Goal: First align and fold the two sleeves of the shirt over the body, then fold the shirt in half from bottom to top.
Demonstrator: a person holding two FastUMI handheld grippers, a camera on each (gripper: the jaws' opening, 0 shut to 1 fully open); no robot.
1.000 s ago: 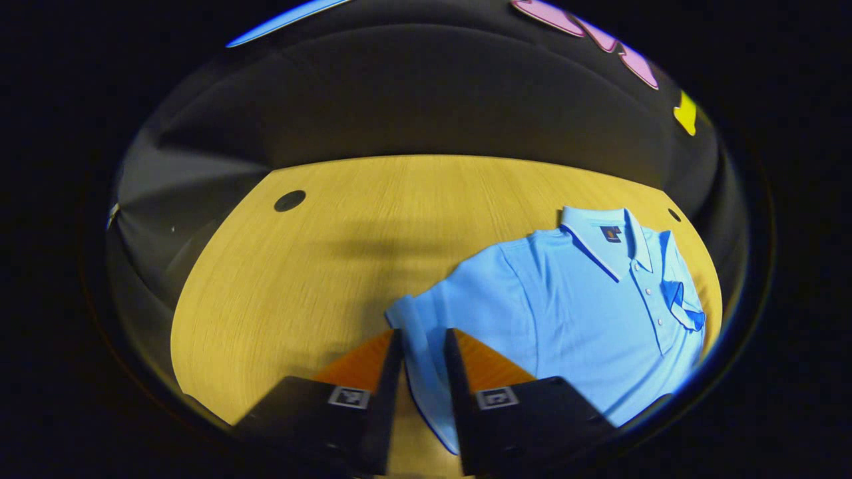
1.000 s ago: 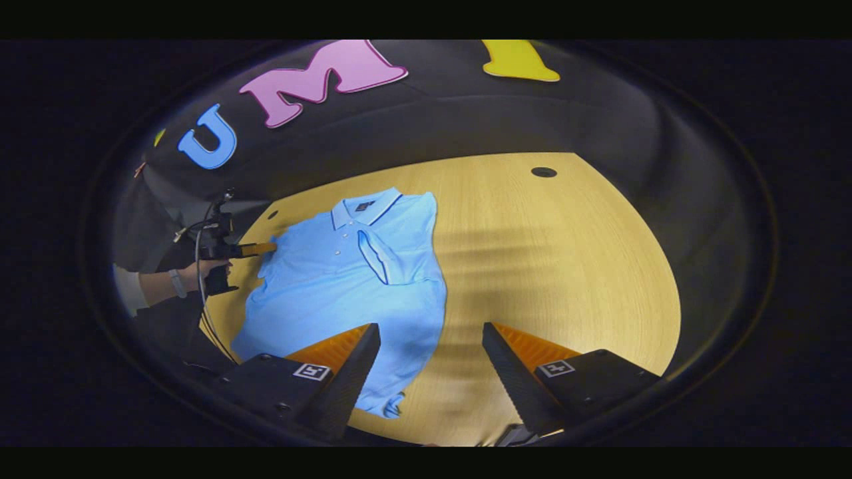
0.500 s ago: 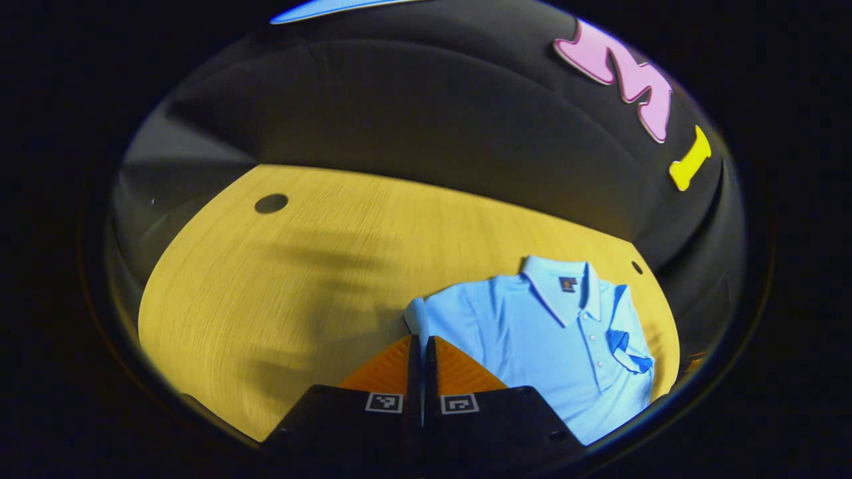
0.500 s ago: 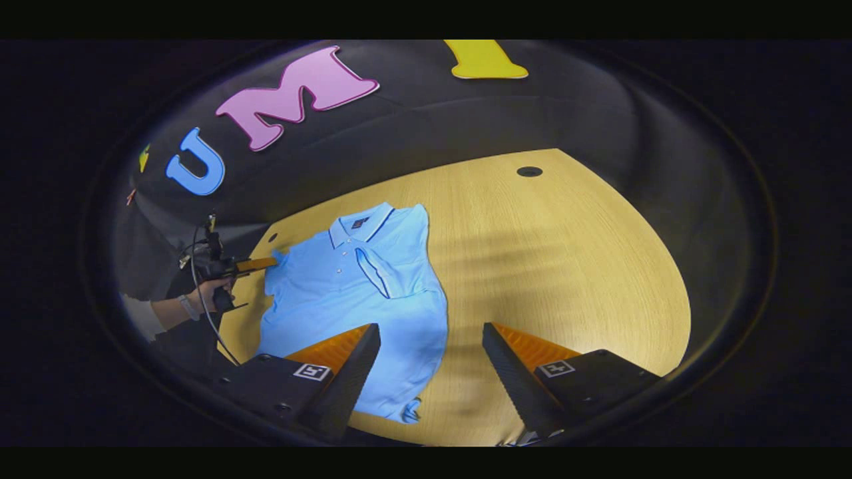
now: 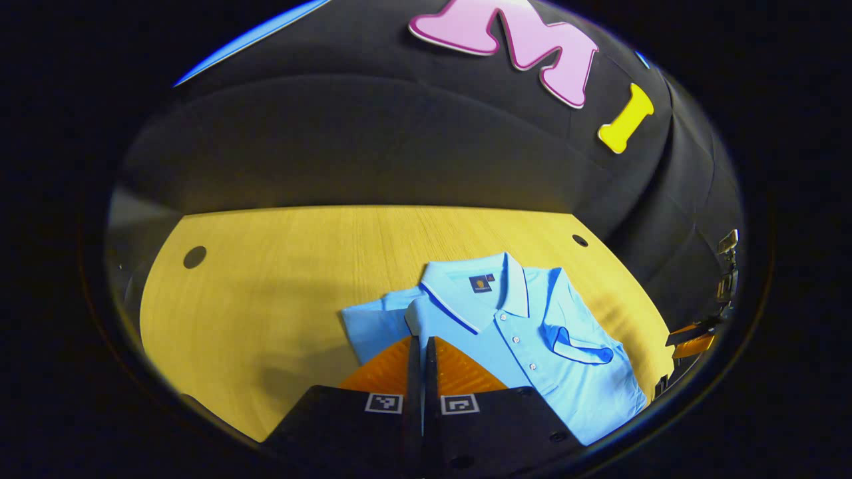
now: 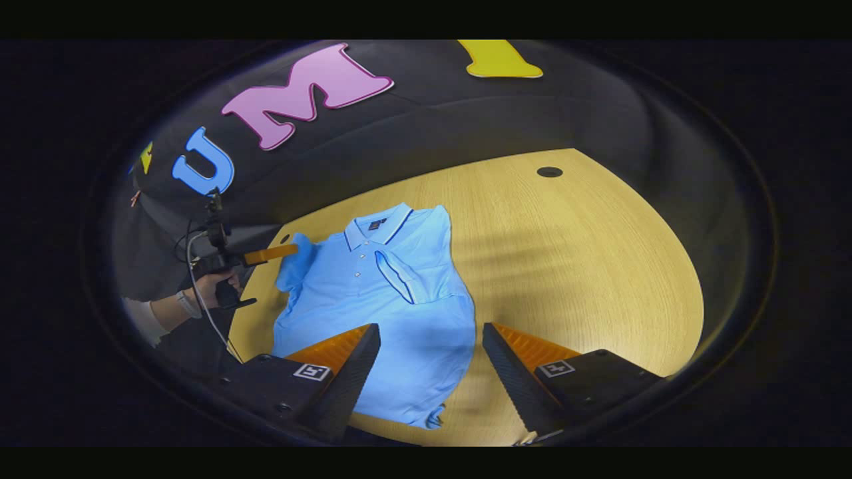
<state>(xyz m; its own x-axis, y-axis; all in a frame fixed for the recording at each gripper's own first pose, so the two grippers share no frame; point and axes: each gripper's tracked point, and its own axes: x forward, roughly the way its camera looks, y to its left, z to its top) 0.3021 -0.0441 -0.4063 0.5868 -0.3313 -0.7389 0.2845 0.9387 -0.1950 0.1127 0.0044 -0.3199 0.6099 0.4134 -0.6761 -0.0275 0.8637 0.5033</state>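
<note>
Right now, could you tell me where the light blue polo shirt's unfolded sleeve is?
In the right gripper view, the unfolded sleeve is lifted off the wooden table at the light blue polo shirt's left edge, pinched in the left hand-held gripper, beside the collar.

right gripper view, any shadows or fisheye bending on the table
Right gripper view: soft banded shadows cross the table right of the shirt, and its far edge bows. Left gripper view: a dark shadow lies left of the shirt; everything looks sharp.
</note>
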